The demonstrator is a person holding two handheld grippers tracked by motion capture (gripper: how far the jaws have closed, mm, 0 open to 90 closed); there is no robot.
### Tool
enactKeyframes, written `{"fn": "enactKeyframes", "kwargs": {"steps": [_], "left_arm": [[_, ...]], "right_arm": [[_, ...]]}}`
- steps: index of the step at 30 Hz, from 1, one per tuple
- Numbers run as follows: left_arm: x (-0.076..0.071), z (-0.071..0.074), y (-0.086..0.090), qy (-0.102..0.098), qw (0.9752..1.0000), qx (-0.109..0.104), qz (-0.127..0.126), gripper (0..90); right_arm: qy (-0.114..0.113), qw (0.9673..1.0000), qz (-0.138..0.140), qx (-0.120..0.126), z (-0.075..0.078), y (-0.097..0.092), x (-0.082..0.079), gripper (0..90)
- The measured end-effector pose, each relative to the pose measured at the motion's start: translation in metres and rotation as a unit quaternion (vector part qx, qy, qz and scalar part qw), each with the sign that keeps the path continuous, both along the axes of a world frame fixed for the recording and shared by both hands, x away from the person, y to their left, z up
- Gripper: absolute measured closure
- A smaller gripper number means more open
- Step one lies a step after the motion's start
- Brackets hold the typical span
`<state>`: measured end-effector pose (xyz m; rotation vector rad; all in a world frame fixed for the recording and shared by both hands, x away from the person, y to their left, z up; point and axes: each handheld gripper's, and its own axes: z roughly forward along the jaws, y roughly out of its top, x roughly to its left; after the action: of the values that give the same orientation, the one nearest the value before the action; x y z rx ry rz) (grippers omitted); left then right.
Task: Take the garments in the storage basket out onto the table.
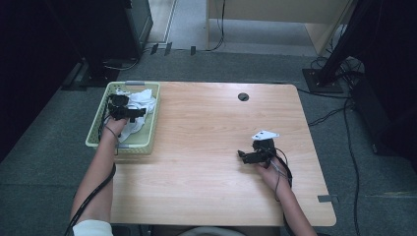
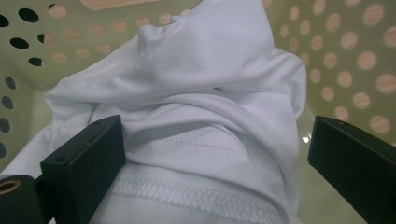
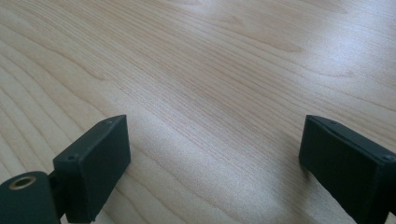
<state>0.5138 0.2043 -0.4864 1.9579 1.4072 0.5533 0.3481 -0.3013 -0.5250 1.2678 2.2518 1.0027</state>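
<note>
Just sink the wide-open left gripper [image 2: 210, 154] deeper around that thick hemmed fold of the cloth [image 2: 187, 93] bunched in the basket [image 1: 96, 129] before pinching, keeping the right gripper [image 1: 246, 156] parked open over the table [image 1: 206, 128].

Dim, soft overhead light; dark surroundings.

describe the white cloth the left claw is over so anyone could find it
Start at the light wooden table and go to its far left edge, where a pale green perforated plastic basket sits. The crumpled white fabric garment lies inside it, below the open left claw. It is the basket's sole content, with a stitched hem.
</note>
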Motion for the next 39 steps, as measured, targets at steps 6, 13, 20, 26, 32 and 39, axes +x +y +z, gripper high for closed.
{"fn": "enactKeyframes", "kwargs": {"steps": [6,13,20,26,32,39], "left_arm": [[0.004,-0.010,0.001,-0.003,0.9999,0.013,-0.006,4.1],[0.007,-0.017,0.005,0.006,0.9999,0.008,-0.006,4.1],[0.012,-0.025,0.007,0.018,0.9998,0.002,-0.004,2.9],[0.013,-0.028,0.003,0.010,0.9994,0.026,-0.018,0.0],[0.013,-0.029,0.002,0.008,0.9996,0.023,-0.012,0.0],[0.013,-0.028,0.002,0.010,0.9995,0.026,-0.012,0.0]], "right_arm": [[0.000,1.0000,0.000,0.000,0.000,0.000,0.000,8.5],[0.000,1.0000,0.000,0.000,0.000,0.000,0.000,8.5],[0.000,1.0000,0.000,0.000,0.000,0.000,0.000,8.5],[0.000,1.0000,0.000,0.000,0.000,0.000,0.000,8.5],[0.000,1.0000,0.000,0.000,0.000,0.000,0.000,8.5],[0.000,1.0000,0.000,0.000,0.000,0.000,0.000,8.5]]}}
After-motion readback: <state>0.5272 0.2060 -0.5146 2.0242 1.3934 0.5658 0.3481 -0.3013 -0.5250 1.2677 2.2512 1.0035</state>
